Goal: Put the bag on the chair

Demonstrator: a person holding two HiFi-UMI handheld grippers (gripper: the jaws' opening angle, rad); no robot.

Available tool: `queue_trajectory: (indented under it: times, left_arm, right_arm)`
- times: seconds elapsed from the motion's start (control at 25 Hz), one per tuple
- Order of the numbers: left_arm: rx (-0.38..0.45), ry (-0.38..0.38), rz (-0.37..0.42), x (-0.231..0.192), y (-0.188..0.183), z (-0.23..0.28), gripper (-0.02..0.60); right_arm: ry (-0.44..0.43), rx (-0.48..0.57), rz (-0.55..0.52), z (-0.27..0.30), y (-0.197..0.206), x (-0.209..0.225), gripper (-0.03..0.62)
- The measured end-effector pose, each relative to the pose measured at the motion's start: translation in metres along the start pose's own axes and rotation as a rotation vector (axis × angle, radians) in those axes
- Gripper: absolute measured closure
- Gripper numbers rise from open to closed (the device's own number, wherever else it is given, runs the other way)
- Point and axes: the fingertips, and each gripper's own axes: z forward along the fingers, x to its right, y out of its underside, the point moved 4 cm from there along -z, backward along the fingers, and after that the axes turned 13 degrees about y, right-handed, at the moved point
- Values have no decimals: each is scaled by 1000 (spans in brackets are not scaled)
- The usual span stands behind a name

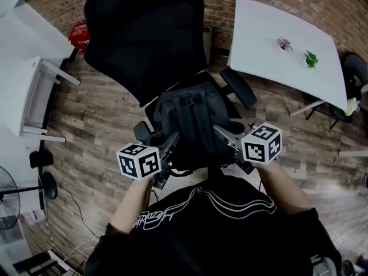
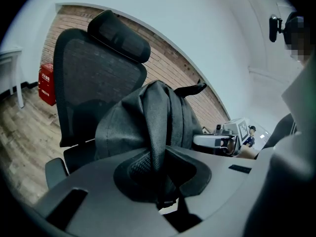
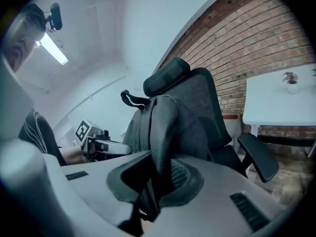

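A black backpack [image 1: 192, 122] stands upright over the seat of a black mesh office chair [image 1: 144, 39], in front of its backrest and between the armrests. Whether it rests on the seat I cannot tell. My left gripper [image 1: 169, 148] is shut on the bag's left shoulder strap [image 2: 155, 132], which runs down between its jaws [image 2: 163, 181]. My right gripper [image 1: 227, 140] is shut on the other strap [image 3: 163, 127], pinched at the jaws [image 3: 153, 186]. Each gripper shows in the other's view, the right gripper [image 2: 217, 141] and the left gripper [image 3: 106, 146]. The chair's headrest [image 3: 168, 75] rises behind the bag.
A white table [image 1: 282, 45] with two small plants stands at the right, close to the chair's armrest [image 1: 241, 88]. A white desk [image 1: 23, 68] is at the left, a red box [image 1: 80, 34] by the brick wall, a fan [image 1: 6, 203] at lower left.
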Motion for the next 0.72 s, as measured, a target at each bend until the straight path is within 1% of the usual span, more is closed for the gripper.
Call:
queue_trajectory:
  times: [0.28,0.48,0.72]
  left_arm:
    - [53,-82,-5,-29,-21,7,515]
    - [71,-118,-13,-52,-30,9,517]
    - [84,-154,-19,-85,-44,21,517]
  right_arm:
    - [-56,-59,-70,43,-27,19,557]
    - [-99,-106,-71,77,-39,32,557]
    - [-109,-142,-99,115,-51,52,557]
